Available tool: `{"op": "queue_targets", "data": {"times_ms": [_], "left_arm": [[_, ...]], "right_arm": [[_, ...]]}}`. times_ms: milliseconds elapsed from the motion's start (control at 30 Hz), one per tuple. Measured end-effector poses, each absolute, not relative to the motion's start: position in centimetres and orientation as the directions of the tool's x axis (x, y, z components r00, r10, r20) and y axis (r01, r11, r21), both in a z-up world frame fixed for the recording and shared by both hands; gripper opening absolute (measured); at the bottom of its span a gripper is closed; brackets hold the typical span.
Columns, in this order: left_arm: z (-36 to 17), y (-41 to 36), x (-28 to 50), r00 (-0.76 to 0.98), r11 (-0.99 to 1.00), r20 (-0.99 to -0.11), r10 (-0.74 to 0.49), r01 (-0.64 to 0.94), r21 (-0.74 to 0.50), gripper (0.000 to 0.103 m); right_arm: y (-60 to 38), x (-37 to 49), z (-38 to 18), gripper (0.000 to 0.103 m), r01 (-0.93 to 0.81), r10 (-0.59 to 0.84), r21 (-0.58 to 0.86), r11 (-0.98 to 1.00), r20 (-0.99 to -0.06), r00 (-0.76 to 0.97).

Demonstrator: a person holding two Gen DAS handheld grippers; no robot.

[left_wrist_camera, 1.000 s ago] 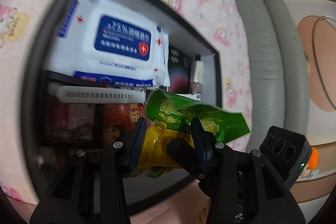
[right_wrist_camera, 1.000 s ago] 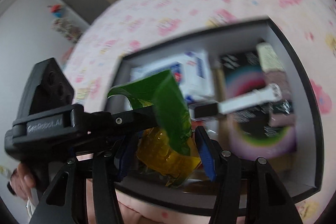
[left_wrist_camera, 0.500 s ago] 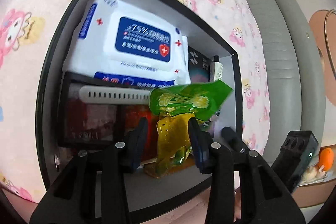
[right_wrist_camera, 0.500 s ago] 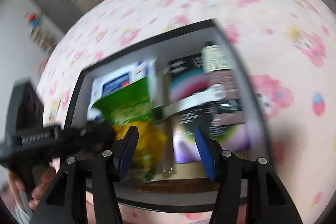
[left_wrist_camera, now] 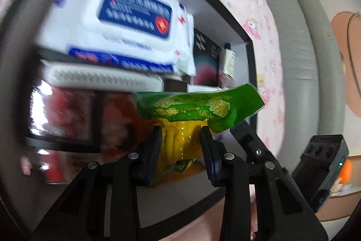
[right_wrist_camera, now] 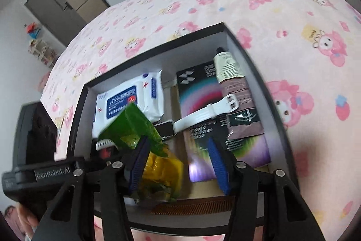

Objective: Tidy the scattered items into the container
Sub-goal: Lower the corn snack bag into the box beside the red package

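A green and yellow snack packet (left_wrist_camera: 194, 110) hangs just over the near end of the black box (left_wrist_camera: 250, 73). My left gripper (left_wrist_camera: 180, 146) is shut on its yellow lower half, and the jaws are still closing. In the right wrist view the packet (right_wrist_camera: 158, 164) lies against the left finger of my right gripper (right_wrist_camera: 177, 162). That gripper's jaws are closing but stand open, and only the one pad is near the packet. Its tips are over the box's (right_wrist_camera: 248, 55) near end.
The box holds a white wipes pack (right_wrist_camera: 133, 101), a white-strapped watch (right_wrist_camera: 203, 114), a black box with colourful rings (right_wrist_camera: 203, 92), a tube (right_wrist_camera: 234, 83), a brown comb (right_wrist_camera: 191, 204) and a red packet (left_wrist_camera: 72, 114). It rests on a pink patterned bedsheet (right_wrist_camera: 293, 15). A grey padded edge (left_wrist_camera: 300, 37) lies on the right.
My left gripper has sunk lower into the box with the packet, and its jaws have narrowed on it. The right gripper has shifted right, so the packet now sits beside its left finger.
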State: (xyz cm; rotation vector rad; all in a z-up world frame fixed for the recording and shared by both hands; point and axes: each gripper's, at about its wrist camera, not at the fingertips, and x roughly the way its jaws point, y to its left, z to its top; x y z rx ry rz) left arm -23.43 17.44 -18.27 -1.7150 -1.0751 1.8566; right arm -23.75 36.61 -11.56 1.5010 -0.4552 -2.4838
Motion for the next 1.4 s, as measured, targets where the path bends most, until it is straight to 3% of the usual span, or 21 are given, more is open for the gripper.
{"op": "queue_targets", "data": {"times_ms": [133,533,900,1033,1067,1400], "left_arm": [[-19.0,16.6,-22.9,-0.183,-0.587,-0.630,0.755,0.241,-0.773,0.036],[-16.4,17.4,-23.6,-0.211,-0.675,-0.684,0.699,0.124,-0.728,0.035],[-17.7,18.7,-24.1,-0.167,-0.680,-0.692,0.702,0.130,-0.721,0.037],[-17.9,18.3,-24.0,-0.170,-0.667,-0.682,0.711,0.144,-0.731,0.038],[-17.7,18.1,-23.9,-0.186,-0.663,-0.681,0.709,0.153,-0.732,0.035],[-12.2,16.8,-22.7,-0.322,-0.718,-0.680,0.658,0.001,-0.696,0.035]], "right_arm": [[37.1,-23.9,-11.6,0.044,-0.012,-0.318,0.367,-0.930,-0.822,-0.471],[37.1,-23.2,-9.8,0.044,0.003,-0.243,0.290,-0.957,-0.799,-0.549],[37.5,-24.7,-12.7,0.041,-0.051,-0.234,0.285,-0.957,-0.864,-0.446],[37.8,-24.4,-12.3,0.041,-0.055,-0.258,0.320,-0.946,-0.844,-0.470],[38.0,-24.2,-11.9,0.041,-0.053,-0.267,0.334,-0.941,-0.831,-0.488],[36.4,-22.9,-9.7,0.041,-0.001,-0.218,0.260,-0.965,-0.808,-0.547]]}}
